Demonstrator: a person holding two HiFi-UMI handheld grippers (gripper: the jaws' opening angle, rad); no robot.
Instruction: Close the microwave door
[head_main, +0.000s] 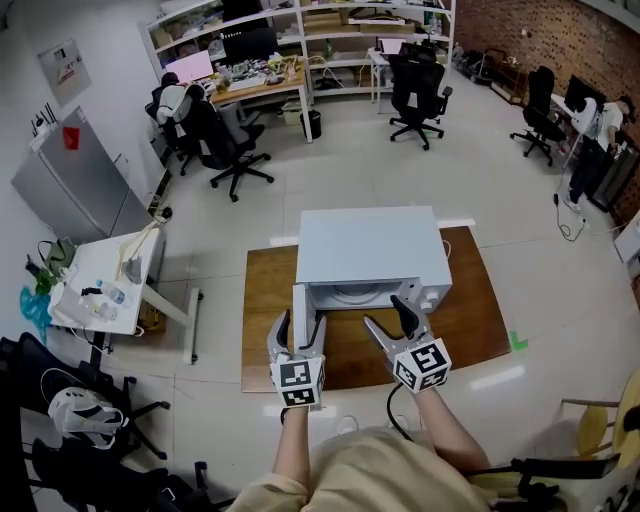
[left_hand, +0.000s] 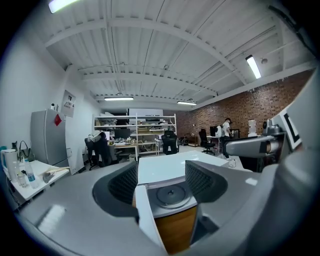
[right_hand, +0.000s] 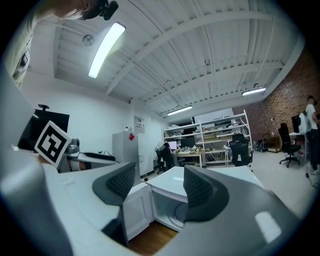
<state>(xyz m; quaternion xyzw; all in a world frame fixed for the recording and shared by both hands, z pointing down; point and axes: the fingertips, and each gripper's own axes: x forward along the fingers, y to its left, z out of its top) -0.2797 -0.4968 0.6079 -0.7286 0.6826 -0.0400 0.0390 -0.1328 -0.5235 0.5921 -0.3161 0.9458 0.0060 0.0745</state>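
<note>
A white microwave (head_main: 370, 245) stands on a low wooden board (head_main: 262, 300). Its door (head_main: 303, 308) is swung fully out toward me on the left side, and the cavity with its round turntable (left_hand: 170, 195) shows. My left gripper (head_main: 298, 325) is open just in front of the door. In the left gripper view the door's edge (left_hand: 145, 215) stands between the jaws, with no pad seen pressing on it. My right gripper (head_main: 388, 312) hangs open before the cavity's right part, holding nothing. The right gripper view shows the open door (right_hand: 135, 210) and the cavity (right_hand: 172, 207).
A white side table (head_main: 100, 290) with bottles stands to the left, and a grey fridge (head_main: 70, 185) behind it. Office chairs (head_main: 225, 140) and a desk with shelves (head_main: 300, 30) lie beyond the microwave. A green mark (head_main: 517, 342) is on the floor at right.
</note>
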